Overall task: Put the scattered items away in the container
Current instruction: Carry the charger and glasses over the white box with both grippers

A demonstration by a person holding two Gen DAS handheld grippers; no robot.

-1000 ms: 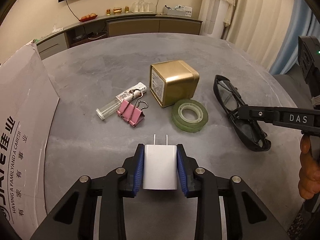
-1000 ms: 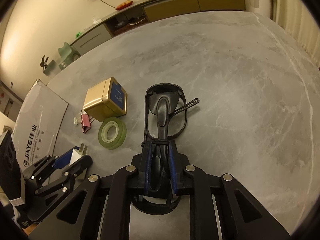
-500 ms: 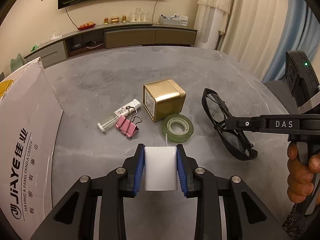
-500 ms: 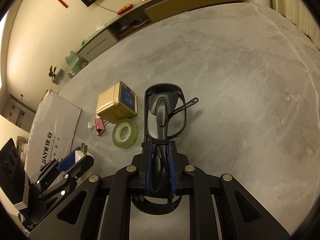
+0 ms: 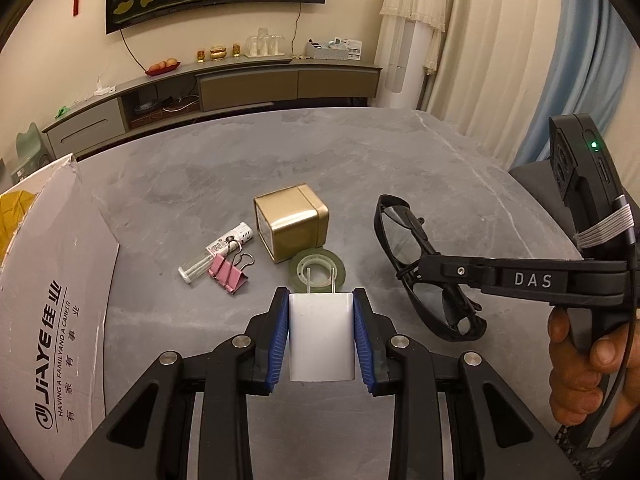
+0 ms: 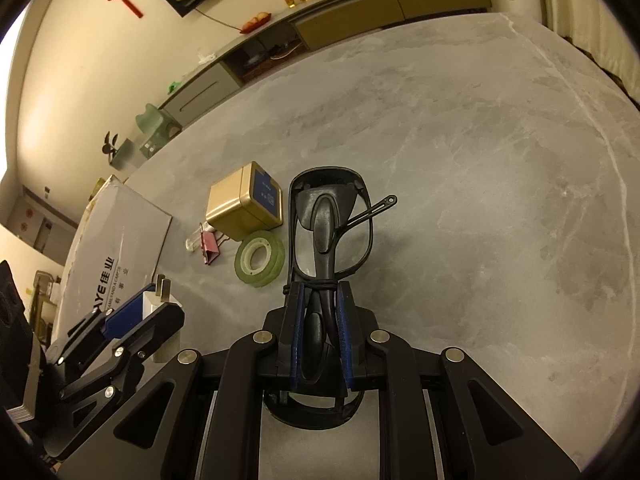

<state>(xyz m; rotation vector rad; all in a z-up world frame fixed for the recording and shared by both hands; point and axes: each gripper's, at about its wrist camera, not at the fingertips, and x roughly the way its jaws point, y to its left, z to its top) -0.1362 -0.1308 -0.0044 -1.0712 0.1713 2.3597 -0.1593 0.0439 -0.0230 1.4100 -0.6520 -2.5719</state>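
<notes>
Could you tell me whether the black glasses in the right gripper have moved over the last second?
Yes. The glasses have risen off the table: in the left wrist view they now hang clear of it, clamped in the right gripper, further from the gold tin.

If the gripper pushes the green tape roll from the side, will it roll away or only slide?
The tape roll lies flat on its side on the grey table, so it would probably slide, not roll. It looks light, so a small push may move it. It lies close beside the gold tin, which could block it.
</notes>
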